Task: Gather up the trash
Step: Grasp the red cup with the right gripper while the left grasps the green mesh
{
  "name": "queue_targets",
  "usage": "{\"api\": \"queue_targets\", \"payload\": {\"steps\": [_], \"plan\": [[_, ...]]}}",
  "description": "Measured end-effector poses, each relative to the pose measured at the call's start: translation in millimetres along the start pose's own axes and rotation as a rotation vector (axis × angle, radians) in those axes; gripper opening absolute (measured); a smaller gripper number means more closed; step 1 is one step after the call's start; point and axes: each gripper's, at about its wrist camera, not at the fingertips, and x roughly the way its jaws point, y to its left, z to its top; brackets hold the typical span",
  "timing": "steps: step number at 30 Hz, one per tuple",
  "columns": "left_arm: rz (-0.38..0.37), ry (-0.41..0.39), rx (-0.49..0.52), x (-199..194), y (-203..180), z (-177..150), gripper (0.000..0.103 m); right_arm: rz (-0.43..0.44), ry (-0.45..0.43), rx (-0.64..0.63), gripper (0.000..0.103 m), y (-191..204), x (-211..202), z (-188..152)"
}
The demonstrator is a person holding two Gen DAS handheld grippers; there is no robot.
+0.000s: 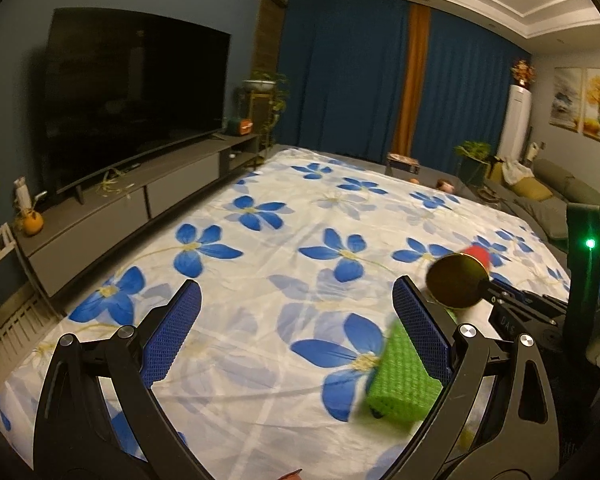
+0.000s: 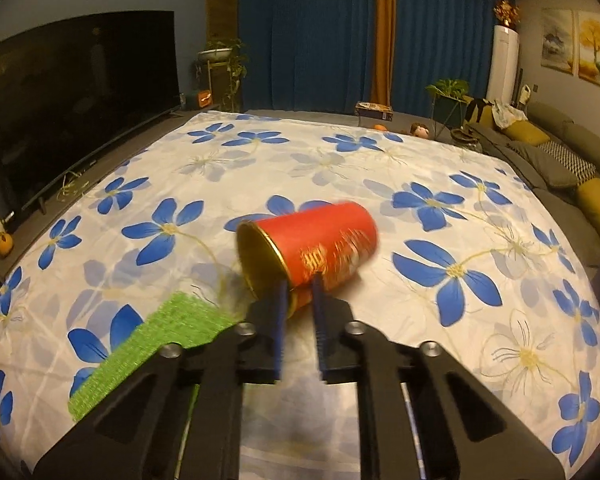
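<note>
Right gripper clamps red cup's rim; left gripper agape nr green mesh.

A home living room. A flower-printed sheet covered the central surface. To its left stood a large dark television on a low grey cabinet; beyond it hung blue curtains; to its right were a cushioned sofa, potted plants and framed paintings.

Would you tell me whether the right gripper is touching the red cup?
Touching: the right wrist view shows the right gripper pinching the red cup by its rim.
</note>
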Motion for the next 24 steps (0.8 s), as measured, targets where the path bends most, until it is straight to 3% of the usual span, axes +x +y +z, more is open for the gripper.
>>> {"api": "queue_targets", "payload": {"steps": [8, 16, 22, 24], "plan": [[-0.120, 0.030, 0.072, 0.9, -33.7, -9.4, 0.095, -0.025, -0.069, 0.051, 0.006, -31.3, -29.8, -6.6], [-0.174, 0.170, 0.100, 27.2, -54.8, -26.1, 0.095, -0.039, -0.114, 0.074, 0.005, -54.6, -59.9, -16.3], [-0.173, 0.215, 0.131, 34.9, -61.5, -29.9, 0.086, -0.032, -0.136, 0.096, 0.005, -63.2, -76.4, -22.7], [-0.178, 0.248, 0.141, 41.0, -63.9, -31.1, 0.075, -0.030, -0.146, 0.101, 0.005, -64.3, -82.1, -22.8]]}}
